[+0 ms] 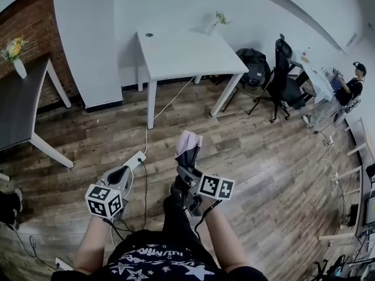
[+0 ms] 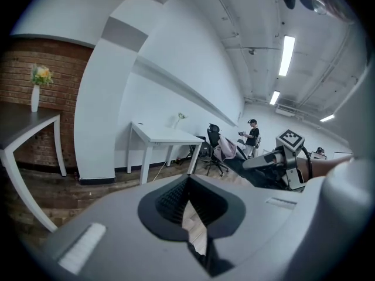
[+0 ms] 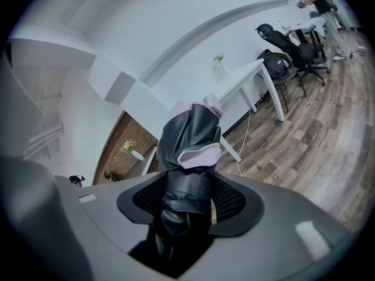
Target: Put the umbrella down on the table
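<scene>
Right gripper (image 3: 187,199) jaws clamp the folded umbrella (image 3: 190,130) at its strapped middle, canopy bunching ahead. I judge it light, slippery fabric over a stiff core. Left gripper (image 2: 191,208) jaws barely apart, empty.
</scene>
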`<action>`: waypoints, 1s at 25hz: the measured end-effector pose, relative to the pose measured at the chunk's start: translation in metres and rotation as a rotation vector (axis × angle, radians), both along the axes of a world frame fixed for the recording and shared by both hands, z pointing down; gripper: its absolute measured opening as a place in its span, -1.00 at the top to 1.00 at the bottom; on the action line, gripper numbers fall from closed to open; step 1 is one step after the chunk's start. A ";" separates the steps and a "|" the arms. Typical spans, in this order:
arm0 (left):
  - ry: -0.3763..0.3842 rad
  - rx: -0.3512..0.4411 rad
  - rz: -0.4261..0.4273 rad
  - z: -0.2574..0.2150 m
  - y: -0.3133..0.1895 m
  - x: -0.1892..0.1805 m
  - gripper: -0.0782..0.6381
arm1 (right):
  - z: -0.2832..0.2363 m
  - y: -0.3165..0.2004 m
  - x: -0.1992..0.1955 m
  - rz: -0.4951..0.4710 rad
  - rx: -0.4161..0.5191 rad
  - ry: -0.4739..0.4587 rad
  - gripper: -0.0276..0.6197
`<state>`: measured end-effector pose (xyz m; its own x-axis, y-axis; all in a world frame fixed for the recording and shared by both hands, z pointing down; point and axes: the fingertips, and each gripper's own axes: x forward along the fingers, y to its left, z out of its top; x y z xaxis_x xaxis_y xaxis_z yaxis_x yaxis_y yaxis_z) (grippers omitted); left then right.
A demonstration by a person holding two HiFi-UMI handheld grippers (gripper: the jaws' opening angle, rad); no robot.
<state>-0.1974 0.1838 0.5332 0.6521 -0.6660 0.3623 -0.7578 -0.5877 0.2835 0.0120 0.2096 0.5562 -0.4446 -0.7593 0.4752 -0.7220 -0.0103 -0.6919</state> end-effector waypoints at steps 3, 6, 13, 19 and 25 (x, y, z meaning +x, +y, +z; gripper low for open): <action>-0.011 -0.010 -0.031 0.002 -0.033 0.015 0.77 | 0.003 -0.042 0.020 -0.030 -0.003 0.000 0.15; -0.016 -0.005 -0.050 -0.001 -0.075 0.038 0.77 | 0.003 -0.090 0.042 -0.054 -0.005 -0.007 0.15; -0.015 -0.032 -0.091 0.002 -0.159 0.094 0.77 | 0.004 -0.183 0.091 -0.102 -0.022 -0.004 0.15; -0.012 -0.042 -0.110 0.001 -0.214 0.137 0.77 | 0.009 -0.231 0.124 -0.151 -0.040 -0.005 0.15; -0.014 -0.022 -0.123 -0.007 -0.261 0.171 0.77 | 0.004 -0.277 0.156 -0.171 -0.025 -0.005 0.15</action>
<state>-0.0266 -0.0772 0.5261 0.5605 -0.7324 0.3865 -0.8279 -0.4836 0.2842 0.1682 -0.0673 0.5606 -0.5688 -0.6603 0.4904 -0.7110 0.0950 -0.6967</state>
